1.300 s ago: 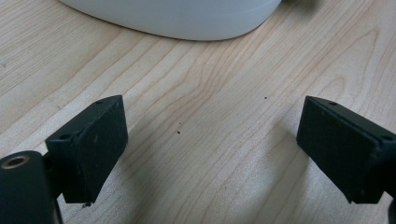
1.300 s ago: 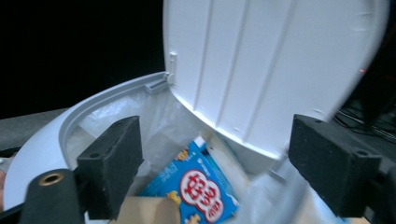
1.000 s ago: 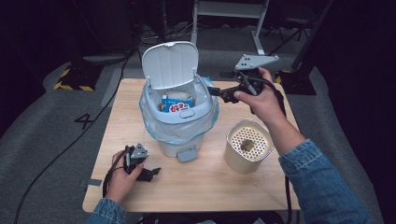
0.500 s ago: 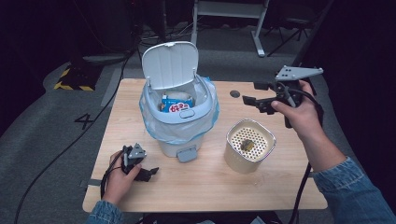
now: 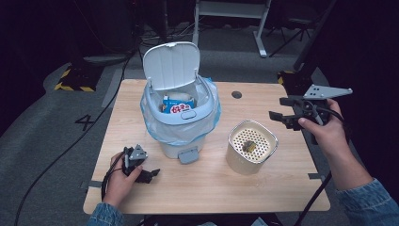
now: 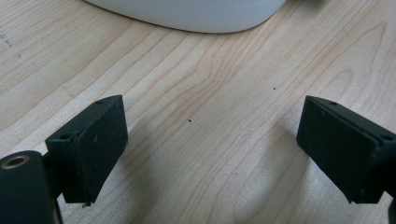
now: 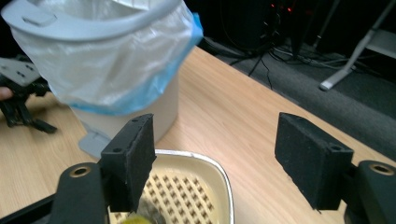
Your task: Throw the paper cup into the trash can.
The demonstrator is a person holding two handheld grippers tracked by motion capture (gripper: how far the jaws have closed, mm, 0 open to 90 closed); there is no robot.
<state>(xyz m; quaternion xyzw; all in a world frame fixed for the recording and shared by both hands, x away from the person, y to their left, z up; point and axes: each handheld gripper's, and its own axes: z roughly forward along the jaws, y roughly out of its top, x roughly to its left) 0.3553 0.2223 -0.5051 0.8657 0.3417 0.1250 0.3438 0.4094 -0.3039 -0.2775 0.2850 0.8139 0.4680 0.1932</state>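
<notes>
- Right now I hold my left gripper (image 5: 141,172) low at the 7 o'clock corner of the wooden surface (image 5: 282,193), its fingers (image 6: 88,144) spread wide with bare wood between them.
- My right gripper (image 5: 282,117) hangs at 3 o'clock over the edge, fingers (image 7: 133,156) well apart, holding nothing.
- Centrally stands the white bin (image 5: 181,122), lid up, lined with a clear bag edged in blue; a printed packet (image 5: 178,104) lies inside.
- At its 4 o'clock sits a cream perforated basket (image 5: 251,146), something small in it that I cannot identify.
</notes>
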